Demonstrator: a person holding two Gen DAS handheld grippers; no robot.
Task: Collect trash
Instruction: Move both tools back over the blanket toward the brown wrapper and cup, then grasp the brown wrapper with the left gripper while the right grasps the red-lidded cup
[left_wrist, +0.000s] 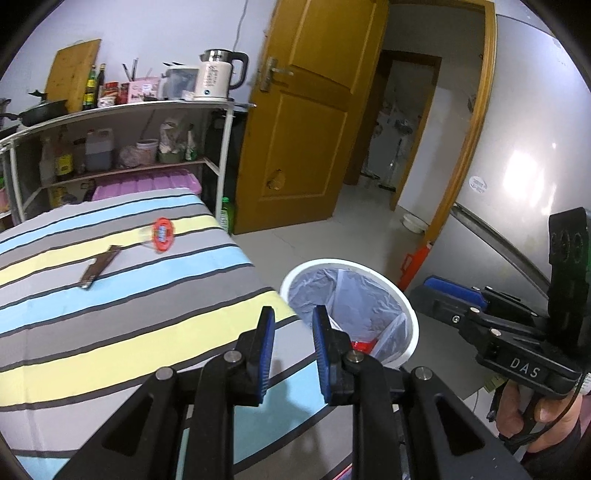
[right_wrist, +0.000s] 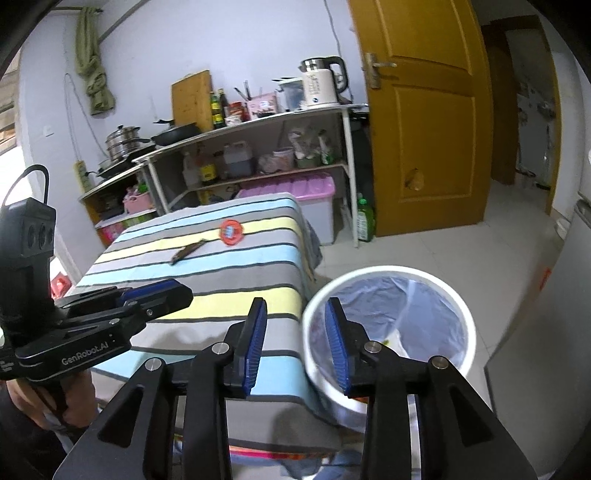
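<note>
On the striped tablecloth (left_wrist: 110, 332) lie a round red wrapper (left_wrist: 162, 234) (right_wrist: 231, 232) and a dark brown strip wrapper (left_wrist: 100, 266) (right_wrist: 187, 252), both well beyond the grippers. A white bin (left_wrist: 349, 266) (right_wrist: 388, 271) with a clear liner stands on the floor by the table's corner; a red piece (left_wrist: 364, 345) lies inside it. My left gripper (left_wrist: 293, 310) hangs over the table's edge beside the bin, open with nothing between its fingers. My right gripper (right_wrist: 297, 301) is over the bin's near rim, open and empty.
Behind the table stands a metal shelf rack (right_wrist: 343, 147) with a kettle (left_wrist: 218, 77), bottles and pans. A pink-lidded box (right_wrist: 295, 188) and a green bottle (right_wrist: 364, 218) sit under and beside the rack. A wooden door (left_wrist: 306, 122) stands ajar; a grey fridge (left_wrist: 517, 177) is on the right.
</note>
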